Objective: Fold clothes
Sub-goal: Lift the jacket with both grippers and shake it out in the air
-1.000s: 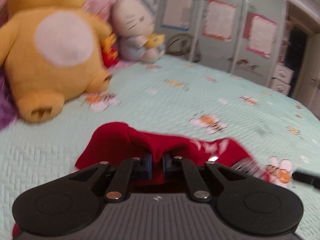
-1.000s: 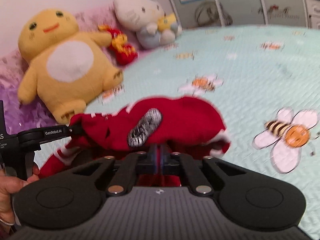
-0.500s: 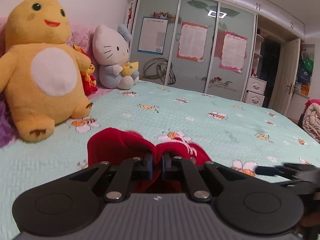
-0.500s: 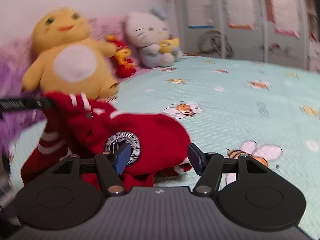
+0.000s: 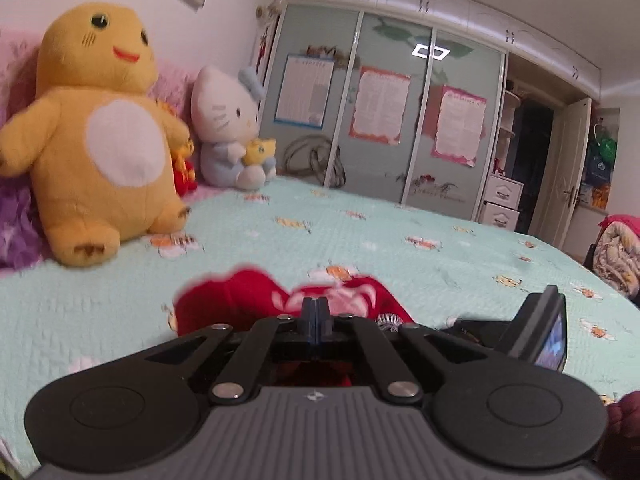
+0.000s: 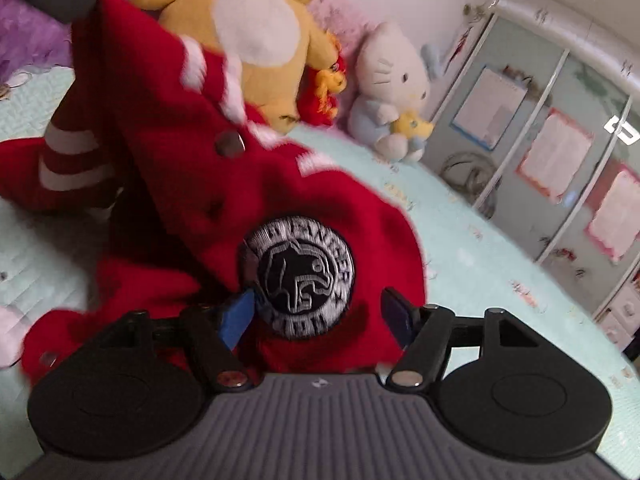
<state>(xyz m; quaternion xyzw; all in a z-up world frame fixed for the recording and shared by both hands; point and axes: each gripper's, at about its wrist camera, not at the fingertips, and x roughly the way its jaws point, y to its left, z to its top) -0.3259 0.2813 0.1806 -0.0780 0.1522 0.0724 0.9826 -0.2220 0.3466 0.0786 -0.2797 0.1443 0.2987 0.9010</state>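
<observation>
1. Left wrist view: the left claw (image 5: 316, 314) is pinched tight, its blue pads together. Red cloth shows right around and beneath them, so I judge it is nipping a bit of the red garment (image 5: 248, 300), which lies bunched on the mint bedspread (image 5: 400, 264), out in the open middle and well away from the yellow plush (image 5: 96, 136) and the white cat plush (image 5: 228, 128) at the head edge. The other tool's back end juts in at the right.

2. Right wrist view: the right claw (image 6: 316, 316) stands wide, holding nothing, one pad to either side of the round black-and-white badge (image 6: 302, 276) on the garment. The cloth rises in a slope up to the upper left, where a dark tool tip seems to hold it aloft; a striped sleeve (image 6: 68, 160) droops beneath.

3. To do this well, I'd say: the wide claw should take a single layer at an edge or hem beside the badge, not a thick wad. Keep the lifted corner high and taut so the cloth hangs flat, then lay it down smooth on the bedspread, with the sleeve not trapped underneath.
</observation>
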